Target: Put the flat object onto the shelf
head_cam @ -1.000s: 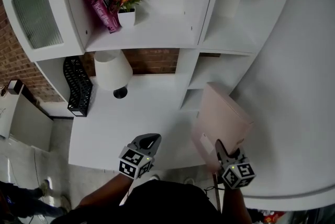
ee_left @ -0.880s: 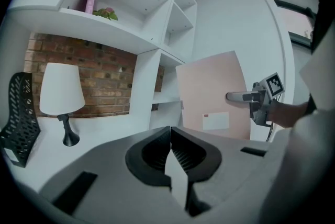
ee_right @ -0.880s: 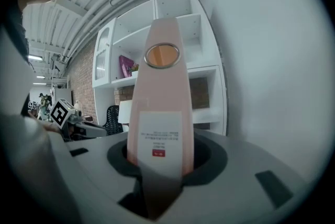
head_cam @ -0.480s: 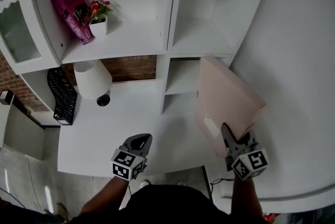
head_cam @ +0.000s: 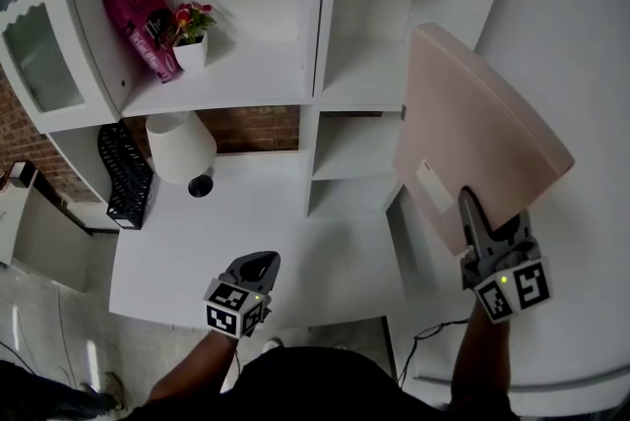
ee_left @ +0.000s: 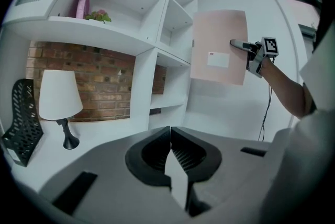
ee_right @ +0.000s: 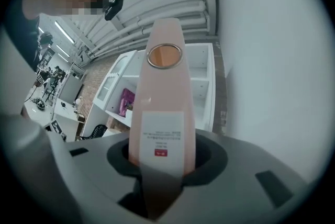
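The right gripper [head_cam: 474,220] grasps the pink folder [head_cam: 477,134] by its edge; the left gripper [head_cam: 259,263] is clenched, empty. Best to level the folder, then slide it edge-first into the shelf [head_cam: 362,83].

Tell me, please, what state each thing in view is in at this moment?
flat pink box, held up in the air, tilted, not yet on the shelf
right gripper, shut on the flat pink box's near edge
left gripper, shut, empty
lamp, upright on the desk
potted flowers, upright on the shelf
magenta book, leaning beside the flowers
glass cabinet door, closed
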`<state>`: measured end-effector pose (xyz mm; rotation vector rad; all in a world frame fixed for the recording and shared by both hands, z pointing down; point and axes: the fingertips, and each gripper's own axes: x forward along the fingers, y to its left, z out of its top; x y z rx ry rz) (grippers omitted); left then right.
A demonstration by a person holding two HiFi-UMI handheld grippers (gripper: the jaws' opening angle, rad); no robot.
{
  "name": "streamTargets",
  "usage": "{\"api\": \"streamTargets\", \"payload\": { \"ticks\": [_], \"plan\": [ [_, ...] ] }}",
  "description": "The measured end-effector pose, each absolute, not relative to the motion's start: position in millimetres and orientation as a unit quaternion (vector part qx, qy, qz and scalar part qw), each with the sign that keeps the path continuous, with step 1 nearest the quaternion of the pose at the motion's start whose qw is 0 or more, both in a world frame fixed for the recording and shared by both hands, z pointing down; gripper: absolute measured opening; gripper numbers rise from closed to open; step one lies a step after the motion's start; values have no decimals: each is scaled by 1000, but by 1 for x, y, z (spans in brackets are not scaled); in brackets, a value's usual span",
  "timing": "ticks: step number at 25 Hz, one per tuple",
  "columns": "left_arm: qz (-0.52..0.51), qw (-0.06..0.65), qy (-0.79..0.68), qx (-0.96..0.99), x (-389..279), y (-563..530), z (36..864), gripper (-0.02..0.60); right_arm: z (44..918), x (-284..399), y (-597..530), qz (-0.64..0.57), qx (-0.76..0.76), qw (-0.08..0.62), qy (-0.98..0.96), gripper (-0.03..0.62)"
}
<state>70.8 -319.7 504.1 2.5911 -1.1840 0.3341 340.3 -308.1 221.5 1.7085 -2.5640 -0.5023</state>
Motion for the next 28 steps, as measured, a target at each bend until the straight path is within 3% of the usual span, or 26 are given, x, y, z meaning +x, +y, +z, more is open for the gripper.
{"api": "streamTargets", "payload": {
  "ticks": [15,28],
  "plan": [
    [107,144,-445,877,49,-318,507,5,114,334,-333,-258,518,-30,-815,172],
    [99,142,-456,873,35,-322,502,5,120,310,-377,-371,536,100,-752,173]
  ]
}}
